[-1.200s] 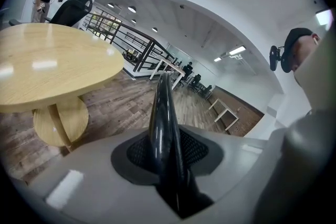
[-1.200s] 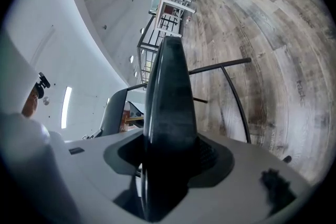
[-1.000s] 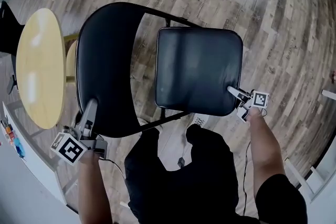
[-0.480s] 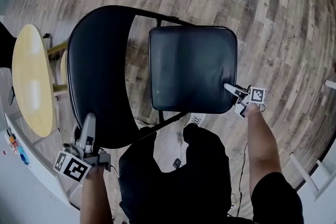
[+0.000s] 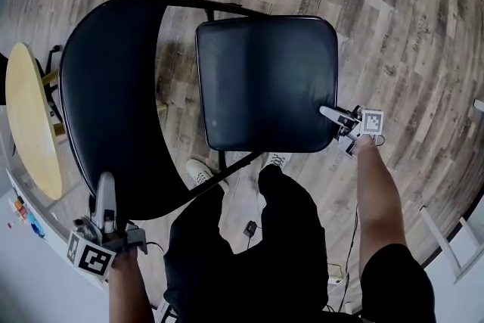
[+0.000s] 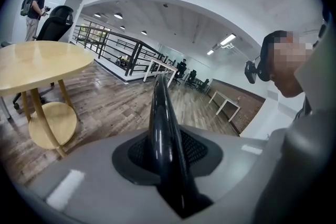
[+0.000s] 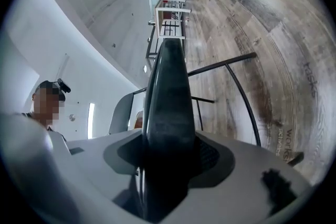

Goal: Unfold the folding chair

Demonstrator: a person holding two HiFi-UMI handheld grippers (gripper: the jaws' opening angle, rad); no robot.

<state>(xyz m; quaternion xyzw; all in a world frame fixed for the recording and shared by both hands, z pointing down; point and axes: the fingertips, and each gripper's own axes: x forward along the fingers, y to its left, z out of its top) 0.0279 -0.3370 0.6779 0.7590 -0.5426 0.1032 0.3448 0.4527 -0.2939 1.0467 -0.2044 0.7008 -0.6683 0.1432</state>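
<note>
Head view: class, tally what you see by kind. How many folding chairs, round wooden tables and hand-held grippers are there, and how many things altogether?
folding chair: 1
round wooden table: 1
grippers: 2 (left gripper, right gripper)
Total: 4

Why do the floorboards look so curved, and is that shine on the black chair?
Head view: the wide lens bows the floor, and soft glare lies on the seat. Left gripper view: a bright streak runs along the backrest edge.
</note>
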